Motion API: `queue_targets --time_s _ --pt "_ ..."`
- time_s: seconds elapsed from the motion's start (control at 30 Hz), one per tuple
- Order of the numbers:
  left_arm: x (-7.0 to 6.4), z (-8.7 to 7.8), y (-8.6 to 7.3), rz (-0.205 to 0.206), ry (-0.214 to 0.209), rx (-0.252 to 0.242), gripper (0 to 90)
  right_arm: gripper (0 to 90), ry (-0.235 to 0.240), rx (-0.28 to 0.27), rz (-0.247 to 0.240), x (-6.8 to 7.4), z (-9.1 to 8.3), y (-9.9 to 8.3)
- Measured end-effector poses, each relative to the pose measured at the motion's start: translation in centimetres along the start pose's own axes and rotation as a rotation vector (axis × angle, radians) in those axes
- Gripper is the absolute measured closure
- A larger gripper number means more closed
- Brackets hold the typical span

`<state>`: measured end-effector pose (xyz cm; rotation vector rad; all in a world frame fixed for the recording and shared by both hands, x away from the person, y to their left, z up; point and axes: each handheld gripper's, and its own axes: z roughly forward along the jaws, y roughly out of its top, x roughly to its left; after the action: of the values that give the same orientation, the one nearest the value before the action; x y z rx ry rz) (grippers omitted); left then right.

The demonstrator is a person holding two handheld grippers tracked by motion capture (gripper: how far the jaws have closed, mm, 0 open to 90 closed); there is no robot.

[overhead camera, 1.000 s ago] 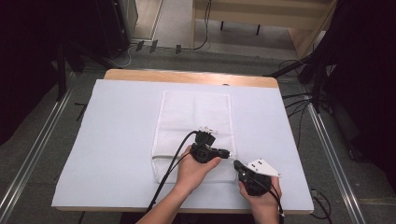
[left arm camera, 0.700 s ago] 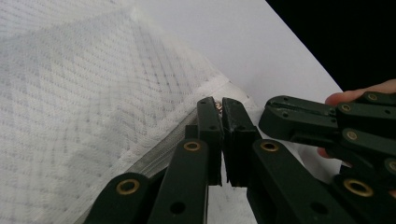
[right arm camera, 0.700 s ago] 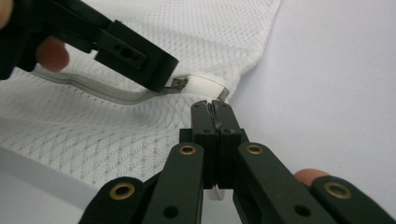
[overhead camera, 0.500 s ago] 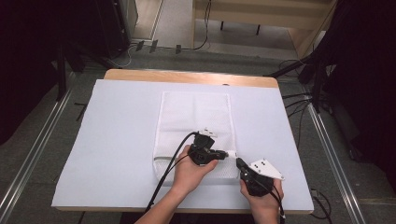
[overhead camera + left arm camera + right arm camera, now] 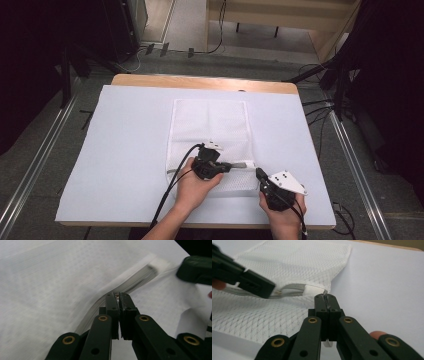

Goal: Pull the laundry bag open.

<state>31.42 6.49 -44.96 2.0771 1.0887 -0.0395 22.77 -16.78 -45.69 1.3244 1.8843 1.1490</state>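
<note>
A white mesh bag [image 5: 210, 122] lies flat in the middle of the table, with a grey zipper [image 5: 244, 164] across its near end. My left gripper [image 5: 229, 166] points right and is shut on the zipper pull [image 5: 278, 292]; its closed jaws [image 5: 117, 293] meet at the zipper line. My right gripper [image 5: 260, 174] sits at the bag's near right corner, shut on the bag's edge beside the zipper's white end [image 5: 312, 290]. Seen from the right gripper [image 5: 326, 296], its jaws are pressed together with a white tab between them. The left gripper [image 5: 249, 282] is a short way to its left.
A white sheet [image 5: 125, 140] covers the table, and a strip of wood [image 5: 200, 81] shows at the far edge. Cables trail from both grippers toward the near edge. Metal rails [image 5: 30, 170] run along the floor on either side.
My left gripper has drawn slightly left along the zipper, away from the right gripper, baring a short grey stretch between them. The right gripper has shifted a little to the right.
</note>
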Motion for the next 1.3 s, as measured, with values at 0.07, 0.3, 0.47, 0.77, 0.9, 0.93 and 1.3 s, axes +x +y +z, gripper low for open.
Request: queue_targets --time_s 0.07,0.3,0.47,0.77,0.9,0.93,1.3 --pt "0.9 -0.7 -0.5 -0.03 -0.001 -0.012 88.5 90.0 -0.007 -0.004 0.022 -0.6 -0.2 0.1" --pt "4.4 -4.0 -2.7 -0.093 0.059 -0.036 88.5 90.0 -0.045 0.0 -0.003 -0.6 -0.4 0.3" --pt "7.2 -6.6 -4.8 -0.154 0.102 -0.046 88.5 90.0 -0.041 0.004 0.01 -0.8 -0.5 0.3" --pt "10.2 -10.4 -7.2 -0.234 0.123 -0.108 88.4 90.0 -0.029 0.01 -0.003 -0.4 -0.6 0.4" --pt "10.4 -11.1 -7.5 -0.235 0.128 -0.114 88.5 90.0 -0.028 0.019 -0.022 0.1 -0.5 0.4" --pt "10.4 -11.2 -7.5 -0.235 0.13 -0.117 88.5 90.0 -0.031 0.022 -0.019 0.1 -0.5 0.4" --pt "11.4 -12.4 -8.7 -0.249 0.157 -0.119 88.5 90.0 -0.021 0.035 -0.02 0.0 -0.4 0.3"
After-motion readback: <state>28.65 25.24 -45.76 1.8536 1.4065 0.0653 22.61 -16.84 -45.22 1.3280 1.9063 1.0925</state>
